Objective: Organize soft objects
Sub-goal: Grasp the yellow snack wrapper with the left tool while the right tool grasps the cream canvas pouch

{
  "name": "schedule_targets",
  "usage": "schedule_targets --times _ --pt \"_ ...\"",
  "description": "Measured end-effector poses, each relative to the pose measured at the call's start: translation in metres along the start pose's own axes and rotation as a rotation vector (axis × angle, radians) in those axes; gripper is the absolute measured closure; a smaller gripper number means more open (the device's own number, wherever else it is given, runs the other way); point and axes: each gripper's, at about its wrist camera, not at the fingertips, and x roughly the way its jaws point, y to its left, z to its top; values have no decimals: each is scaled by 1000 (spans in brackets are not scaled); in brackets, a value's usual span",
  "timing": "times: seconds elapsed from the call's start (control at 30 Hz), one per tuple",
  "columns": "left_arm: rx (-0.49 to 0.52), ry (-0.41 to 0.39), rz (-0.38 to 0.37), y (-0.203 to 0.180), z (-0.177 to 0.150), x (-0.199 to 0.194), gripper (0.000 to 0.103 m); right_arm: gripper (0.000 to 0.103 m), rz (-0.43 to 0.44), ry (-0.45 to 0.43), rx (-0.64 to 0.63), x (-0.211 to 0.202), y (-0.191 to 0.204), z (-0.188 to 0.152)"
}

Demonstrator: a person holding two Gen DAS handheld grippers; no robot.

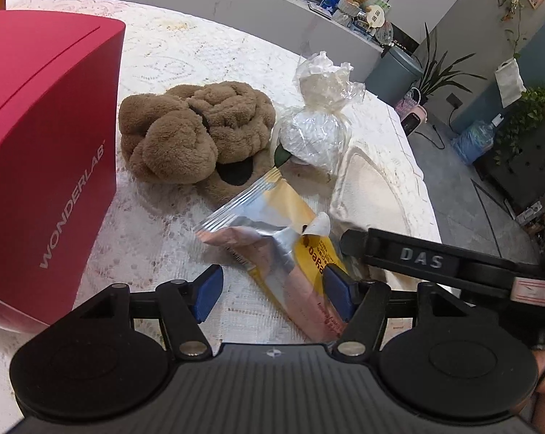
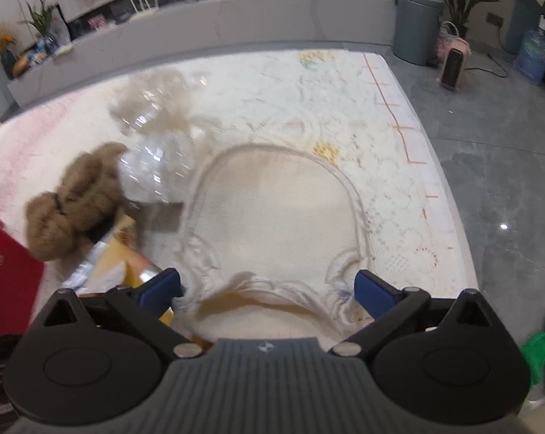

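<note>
A brown plush toy [image 1: 196, 133] lies on the lace-covered table [image 1: 164, 54] beside a white soft thing wrapped in clear plastic [image 1: 316, 133]. In front of them a pink-and-silver snack packet [image 1: 272, 253] lies across a yellow packet [image 1: 290, 195]. My left gripper [image 1: 272, 278] is open around the pink packet; the left pad stands clear of it. A cream fabric pouch [image 2: 272, 209] lies flat to the right. My right gripper [image 2: 267, 278] is wide open just above the pouch's crumpled near edge, gripping nothing. The plush [image 2: 77, 202] and the plastic bundle [image 2: 153, 166] show blurred at its left.
A tall red box [image 1: 37, 144] stands at the left, close to the plush. The right tool's black housing [image 1: 421, 258] sits close beside my left gripper. The table's right edge [image 2: 453, 217] drops to a grey floor. Something green [image 2: 540, 350] shows at the lower right.
</note>
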Motion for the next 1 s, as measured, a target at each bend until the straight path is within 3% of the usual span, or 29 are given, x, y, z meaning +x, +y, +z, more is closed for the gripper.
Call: schedule_targets --times 0.13,0.23,0.33,0.5,0.53,0.73,0.9,1.0 --pt "-8 3 -7 1 0 0 28 3 -3 10 29 5 -5 -2" --pt "-13 6 -19 0 1 2 26 14 -7 -3 23 2 -7 -4" --pt "-8 -7 -20 -3 3 6 26 36 -39 -21 -11 -3 -4 -5" --pt "-8 -12 -20 -7 5 10 29 87 -51 -62 -63 -21 3 -5" --pt "-7 -17 -17 -7 5 9 39 88 -29 -62 -67 -25 6 -5" --pt "11 -28 -14 -5 8 11 52 91 63 -25 -63 -24 13 -18" --pt "40 -52 -16 -8 9 7 67 90 44 -50 -74 -25 19 -23" --pt "75 -63 -31 -12 9 0 73 91 -10 -77 -106 -33 27 -25"
